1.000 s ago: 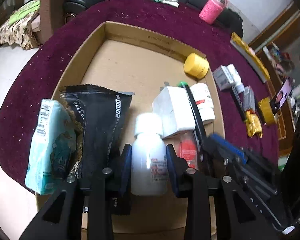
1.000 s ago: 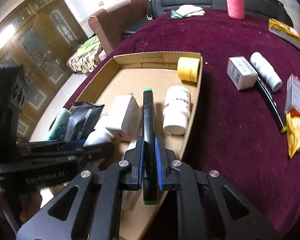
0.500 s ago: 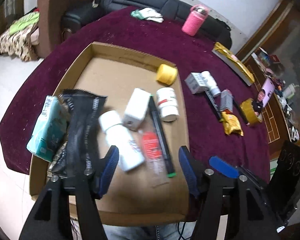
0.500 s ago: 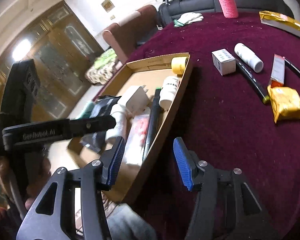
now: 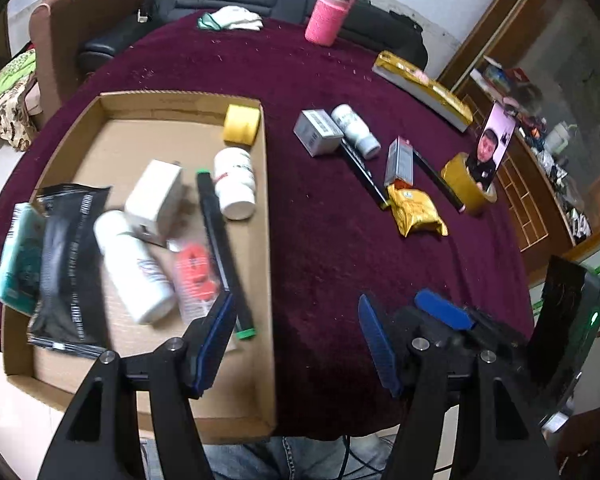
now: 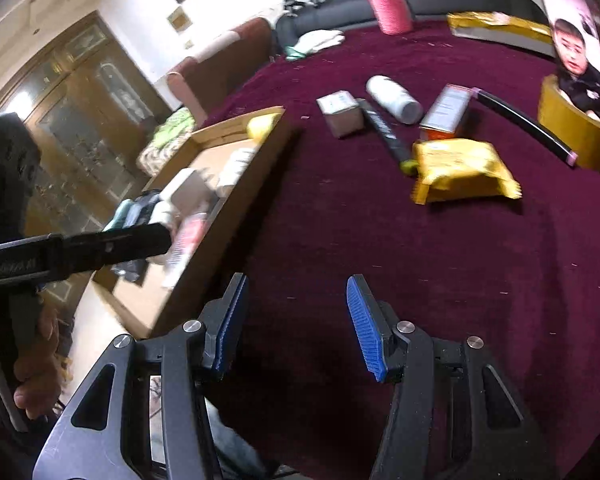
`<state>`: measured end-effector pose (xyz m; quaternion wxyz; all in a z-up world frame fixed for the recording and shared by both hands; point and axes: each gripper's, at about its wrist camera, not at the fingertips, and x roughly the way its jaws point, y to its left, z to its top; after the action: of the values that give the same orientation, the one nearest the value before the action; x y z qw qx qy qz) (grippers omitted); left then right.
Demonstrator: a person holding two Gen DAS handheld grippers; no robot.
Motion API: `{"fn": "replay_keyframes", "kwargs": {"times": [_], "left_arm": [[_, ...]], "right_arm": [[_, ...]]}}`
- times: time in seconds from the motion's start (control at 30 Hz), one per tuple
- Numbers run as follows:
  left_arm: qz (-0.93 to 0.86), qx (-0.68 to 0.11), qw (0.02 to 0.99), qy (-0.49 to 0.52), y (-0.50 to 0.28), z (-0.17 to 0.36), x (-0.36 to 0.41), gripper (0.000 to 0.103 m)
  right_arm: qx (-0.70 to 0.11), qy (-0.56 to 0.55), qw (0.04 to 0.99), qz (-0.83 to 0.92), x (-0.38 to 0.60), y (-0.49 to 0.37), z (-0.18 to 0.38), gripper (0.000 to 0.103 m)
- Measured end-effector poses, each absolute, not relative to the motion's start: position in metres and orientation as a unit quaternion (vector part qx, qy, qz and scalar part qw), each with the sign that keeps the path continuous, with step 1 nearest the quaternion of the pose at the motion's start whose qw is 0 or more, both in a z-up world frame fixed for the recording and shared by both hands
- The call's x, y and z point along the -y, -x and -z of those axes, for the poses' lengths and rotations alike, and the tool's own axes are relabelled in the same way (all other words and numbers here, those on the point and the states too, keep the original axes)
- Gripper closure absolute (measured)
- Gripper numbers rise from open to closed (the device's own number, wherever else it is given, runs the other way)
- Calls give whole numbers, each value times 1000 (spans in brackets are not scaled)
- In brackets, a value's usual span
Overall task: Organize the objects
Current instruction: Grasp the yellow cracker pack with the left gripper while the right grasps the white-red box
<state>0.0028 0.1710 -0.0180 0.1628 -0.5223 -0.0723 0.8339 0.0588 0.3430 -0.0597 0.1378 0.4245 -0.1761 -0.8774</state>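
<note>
The cardboard box (image 5: 266, 240) sits on the left side of the worktop (image 5: 340, 240), which has a dark red cloth on it. In the left wrist view, many things lie inside the box. There is a white bottle (image 5: 134, 266), a black marker with a green end (image 5: 222, 248), a white pill bottle (image 5: 236, 182), a white charger (image 5: 154, 198), a black packet (image 5: 70, 264), a pack of tissues (image 5: 14, 260) and a yellow roll (image 5: 242, 124). The left tool (image 5: 296, 340) is open wide. Nothing is between its blue pads. It hangs over the near edge of the box and the cloth. More things lie on the cloth to the right, well apart from the box: a small grey box (image 5: 318, 132), a small white bottle (image 5: 356, 126), a gold snack bag (image 5: 416, 212) and a roll of brown tape (image 5: 470, 182) with a phone (image 5: 494, 140) standing in it.

In the right wrist view, the right tool (image 6: 296, 324) is open wide too, and it is empty. It hangs over bare red cloth, just right of the box. The gold snack bag lies farther ahead, with a black pen (image 6: 384, 130) touching it. The left tool's black arm reaches in from the left, over the box.
</note>
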Motion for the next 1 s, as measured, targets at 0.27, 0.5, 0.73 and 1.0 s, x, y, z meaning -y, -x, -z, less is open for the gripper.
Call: {"fn": "replay_keyframes", "kwargs": {"times": [0.27, 0.5, 0.73, 1.0], "left_arm": [[-827, 62, 173, 532, 7, 27, -194, 39], [-826, 72, 174, 531, 18, 30, -199, 37], [-819, 84, 178, 539, 28, 32, -201, 37], [-820, 85, 187, 534, 29, 31, -200, 37]], "right_arm": [[171, -418, 81, 889, -391, -34, 56, 52], [169, -426, 36, 888, -428, 2, 54, 52], [198, -460, 32, 865, -442, 33, 74, 52], [155, -476, 132, 855, -369, 9, 71, 52]]}}
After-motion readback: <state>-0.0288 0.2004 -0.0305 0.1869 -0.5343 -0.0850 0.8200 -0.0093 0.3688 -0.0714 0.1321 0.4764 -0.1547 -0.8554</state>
